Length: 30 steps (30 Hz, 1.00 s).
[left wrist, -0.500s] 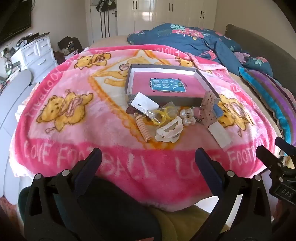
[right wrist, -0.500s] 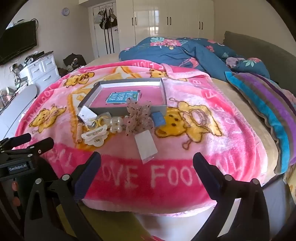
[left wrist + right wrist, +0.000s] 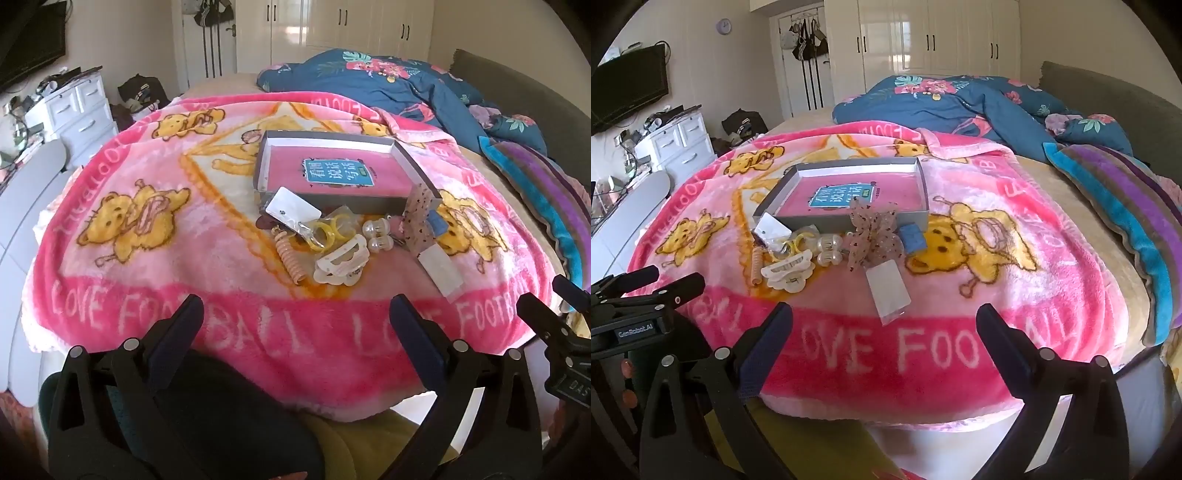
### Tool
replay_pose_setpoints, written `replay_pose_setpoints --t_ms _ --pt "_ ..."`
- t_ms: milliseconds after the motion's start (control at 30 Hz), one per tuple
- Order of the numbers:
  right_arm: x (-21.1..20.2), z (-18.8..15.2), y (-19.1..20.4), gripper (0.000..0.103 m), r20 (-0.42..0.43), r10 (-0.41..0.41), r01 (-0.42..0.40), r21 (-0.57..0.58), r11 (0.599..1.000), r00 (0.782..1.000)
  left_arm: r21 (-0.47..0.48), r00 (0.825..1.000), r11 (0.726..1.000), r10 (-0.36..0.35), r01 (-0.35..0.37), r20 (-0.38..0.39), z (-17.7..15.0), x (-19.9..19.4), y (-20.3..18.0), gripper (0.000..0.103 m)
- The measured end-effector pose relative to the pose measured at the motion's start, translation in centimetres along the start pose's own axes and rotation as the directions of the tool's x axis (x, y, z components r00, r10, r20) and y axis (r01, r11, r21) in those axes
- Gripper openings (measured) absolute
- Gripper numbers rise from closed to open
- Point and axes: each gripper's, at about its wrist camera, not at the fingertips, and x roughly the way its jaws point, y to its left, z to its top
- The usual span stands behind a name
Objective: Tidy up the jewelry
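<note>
A shallow grey box (image 3: 325, 201) (image 3: 798, 175) with a pink floor lies on the pink blanket. In front of it lies a cluster of jewelry: a white card (image 3: 293, 210), yellow rings (image 3: 327, 230), a coiled beige hair tie (image 3: 291, 260), a white hair claw (image 3: 341, 264) (image 3: 786, 273), pearl pieces (image 3: 378, 234), a dotted bow on a clear card (image 3: 873, 236) and a blue piece (image 3: 913, 238). My left gripper (image 3: 295, 317) is open and empty at the blanket's near edge, short of the cluster. My right gripper (image 3: 884, 325) is open and empty, near the clear card (image 3: 888, 291).
The pink bear blanket (image 3: 129, 221) covers the bed. A blue floral duvet (image 3: 388, 81) is heaped at the back and a striped cushion (image 3: 1126, 206) lies at the right. White drawers (image 3: 81, 107) stand at the left. The other gripper shows at each view's side.
Both grippers have shifted slightly closer to the bed; the view of the items is nearly the same. Nothing on the blanket has moved.
</note>
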Motion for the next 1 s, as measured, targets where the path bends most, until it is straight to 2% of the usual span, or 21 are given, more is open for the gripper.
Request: replay_pose_setpoints --t_ms 167,233,1000 --pt "-0.18 -0.12 0.8 0.099 0.002 0.005 -0.005 -0.005 1.0 1.0 -0.007 1.0 1.0 0.006 -0.006 0.004 0.16 -0.25 0.36 0.094" --pt "-0.14 -0.13 -0.08 0.099 0.003 0.021 -0.021 -0.002 1.0 1.0 -0.01 1.0 1.0 0.012 -0.012 0.007 0.01 -0.28 0.41 0.094" --pt "-0.3 0.02 -0.04 0.099 -0.001 0.039 -0.039 0.004 0.999 0.999 -0.009 1.0 1.0 0.015 -0.015 0.011 -0.01 -0.32 0.4 0.094"
